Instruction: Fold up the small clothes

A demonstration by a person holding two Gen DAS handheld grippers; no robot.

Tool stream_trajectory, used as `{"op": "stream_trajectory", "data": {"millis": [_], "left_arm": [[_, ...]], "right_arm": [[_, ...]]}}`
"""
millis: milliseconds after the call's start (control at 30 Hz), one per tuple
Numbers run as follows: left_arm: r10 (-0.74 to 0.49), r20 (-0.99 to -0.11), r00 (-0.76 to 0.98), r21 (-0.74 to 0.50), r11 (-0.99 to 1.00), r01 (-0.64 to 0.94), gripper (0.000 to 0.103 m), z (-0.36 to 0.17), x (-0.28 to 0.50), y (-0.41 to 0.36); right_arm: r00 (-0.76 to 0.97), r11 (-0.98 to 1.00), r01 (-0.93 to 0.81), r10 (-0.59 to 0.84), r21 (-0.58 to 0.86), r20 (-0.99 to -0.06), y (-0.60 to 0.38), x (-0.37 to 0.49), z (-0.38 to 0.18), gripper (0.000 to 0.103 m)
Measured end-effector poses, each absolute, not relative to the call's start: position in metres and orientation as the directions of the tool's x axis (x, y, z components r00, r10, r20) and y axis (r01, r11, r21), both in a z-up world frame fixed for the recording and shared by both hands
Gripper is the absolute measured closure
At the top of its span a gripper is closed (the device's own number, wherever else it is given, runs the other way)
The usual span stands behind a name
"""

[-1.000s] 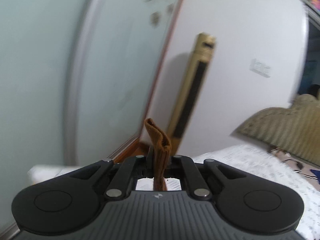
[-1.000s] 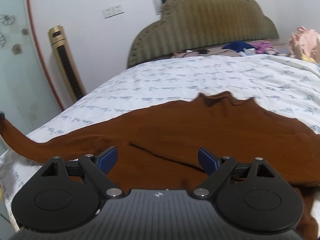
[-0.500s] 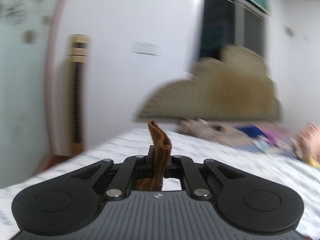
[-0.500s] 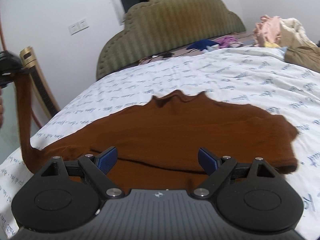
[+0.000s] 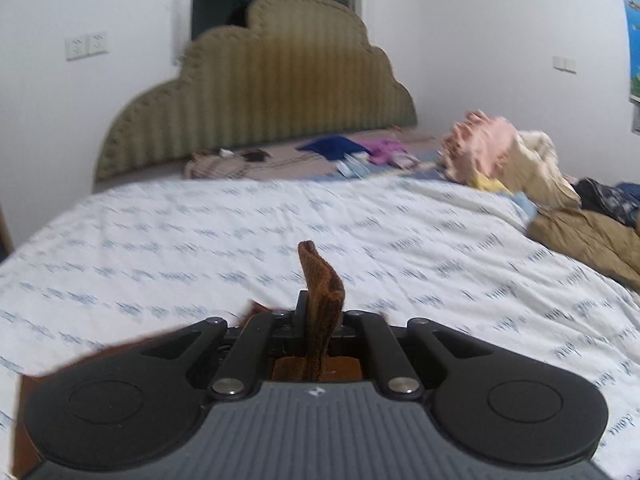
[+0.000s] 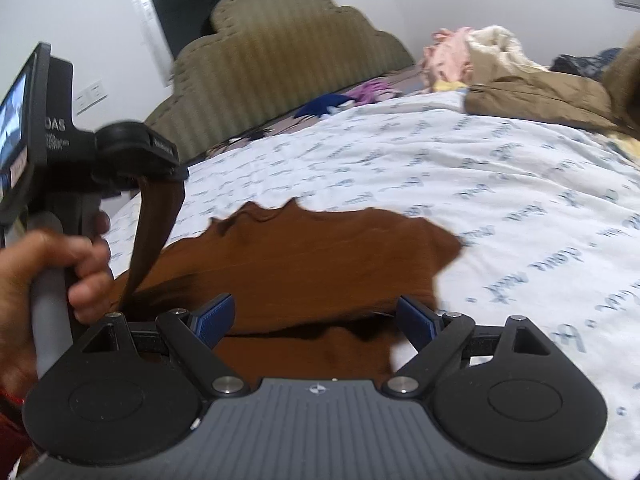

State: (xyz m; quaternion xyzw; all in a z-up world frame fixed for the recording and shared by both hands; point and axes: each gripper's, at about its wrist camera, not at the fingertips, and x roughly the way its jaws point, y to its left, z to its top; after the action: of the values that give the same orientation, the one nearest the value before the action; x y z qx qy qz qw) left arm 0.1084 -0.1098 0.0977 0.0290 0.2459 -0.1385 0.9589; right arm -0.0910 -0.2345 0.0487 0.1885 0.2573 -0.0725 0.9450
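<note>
A brown knit garment (image 6: pixel 312 256) lies spread on the white printed bedspread (image 6: pixel 500 184). Its sleeve (image 6: pixel 154 232) rises from the left side up into my left gripper (image 6: pixel 176 174), which a hand (image 6: pixel 44 280) holds above the garment's left part. In the left wrist view the left gripper (image 5: pixel 320 312) is shut on the sleeve cuff (image 5: pixel 320 280), which sticks up between the fingers. My right gripper (image 6: pixel 316 318) hovers open over the near edge of the garment, with its blue pads (image 6: pixel 214 316) wide apart and nothing pressed between them.
A padded olive headboard (image 5: pixel 264 92) stands at the far end of the bed. Small clothes (image 5: pixel 360 152) lie near it. A heap of pink, cream and tan clothes (image 5: pixel 532 176) fills the right side of the bed.
My left gripper has swung from facing the wall round to facing the bed, carrying the sleeve in over the garment. The right wrist view has shifted right and tilted.
</note>
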Motion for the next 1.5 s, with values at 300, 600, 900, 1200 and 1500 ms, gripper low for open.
{"op": "stream_trajectory", "data": {"millis": [300,600,900,1200,1500], "left_arm": [[-0.385,-0.521,0.762,-0.025,0.899,0.437,0.097,0.086,0.082,-0.172],[-0.474,-0.735,0.485,-0.159,0.816,0.556,0.085,0.041,0.104,-0.194],[-0.471,-0.586,0.659,-0.007,0.816,0.578,0.009,0.086,0.079,-0.171],[-0.186,-0.487,0.854,0.236,0.913,0.333,0.009,0.082,0.065,-0.071],[-0.023,-0.591,0.806,0.201,0.964,0.175,0.009,0.042,0.074,0.010]], "right_arm": [[0.844,0.888,0.313,-0.097,0.338,-0.527,-0.261,-0.104,0.037,0.017],[0.834,0.883,0.349,-0.141,0.314,-0.533,-0.272,-0.111,0.037,0.017],[0.843,0.884,0.358,-0.167,0.302,-0.511,-0.280,-0.103,0.047,0.017],[0.845,0.929,0.197,0.001,0.314,-0.535,-0.263,-0.026,0.045,0.017],[0.761,0.922,0.283,-0.048,0.264,-0.647,-0.270,0.033,0.011,0.068]]}}
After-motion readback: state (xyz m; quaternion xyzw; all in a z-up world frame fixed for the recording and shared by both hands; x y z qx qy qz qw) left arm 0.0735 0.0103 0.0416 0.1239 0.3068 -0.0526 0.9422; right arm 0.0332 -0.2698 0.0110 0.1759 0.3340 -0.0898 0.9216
